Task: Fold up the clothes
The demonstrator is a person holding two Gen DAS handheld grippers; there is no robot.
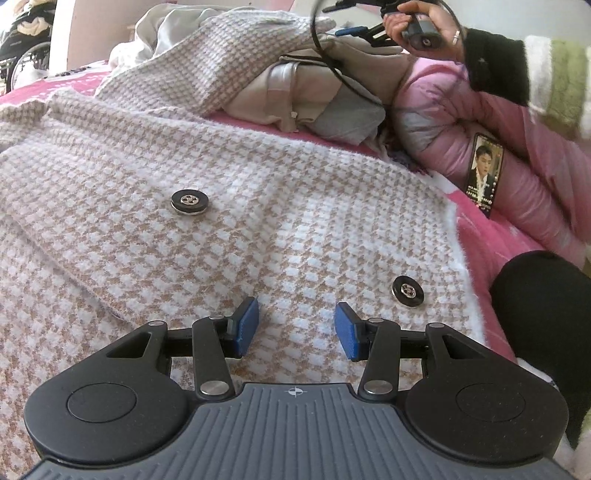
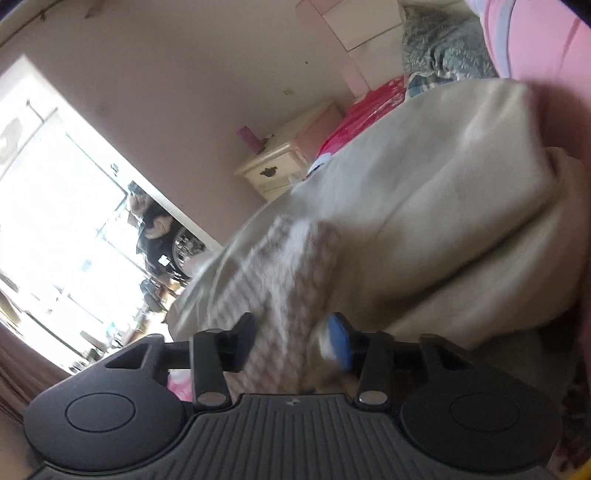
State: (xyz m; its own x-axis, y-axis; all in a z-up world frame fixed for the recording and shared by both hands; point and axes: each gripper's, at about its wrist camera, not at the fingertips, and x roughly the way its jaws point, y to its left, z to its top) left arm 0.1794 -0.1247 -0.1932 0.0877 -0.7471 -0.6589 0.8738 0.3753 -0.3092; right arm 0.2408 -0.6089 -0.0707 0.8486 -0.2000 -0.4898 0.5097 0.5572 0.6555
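A tan-and-white houndstooth coat (image 1: pixel 229 206) lies spread over a pink bedspread (image 1: pixel 495 236), filling most of the left wrist view. Two dark round buttons show on it: one (image 1: pixel 190 201) toward the left and farther off, one (image 1: pixel 408 291) nearer and to the right, close to the coat's fuzzy white edge. The coat's near portion is cut off beneath the left gripper (image 1: pixel 296 330), whose blue pads stand apart above the fabric, grasping nothing. A checked sleeve (image 1: pixel 236 55) runs up and away over a heap of cream clothing (image 1: pixel 317 92) at the far side.

To the right lies a pink puffer jacket (image 1: pixel 480 122) with a phone (image 1: pixel 485 173) propped on it, screen lit. At the top right, a hand (image 1: pixel 424 22) in a dark cuff grips the right tool (only its handle, part of its frame and cable show here).

The right wrist view is tilted and motion-blurred. The right gripper (image 2: pixel 291 341) has its fingers parted; blurred checked fabric (image 2: pixel 284 295) passes between them, and whether either pad touches it is hard to make out. Beyond are cream cloth (image 2: pixel 461 192), a cream nightstand (image 2: pixel 284 162) and a bright window (image 2: pixel 55 206).
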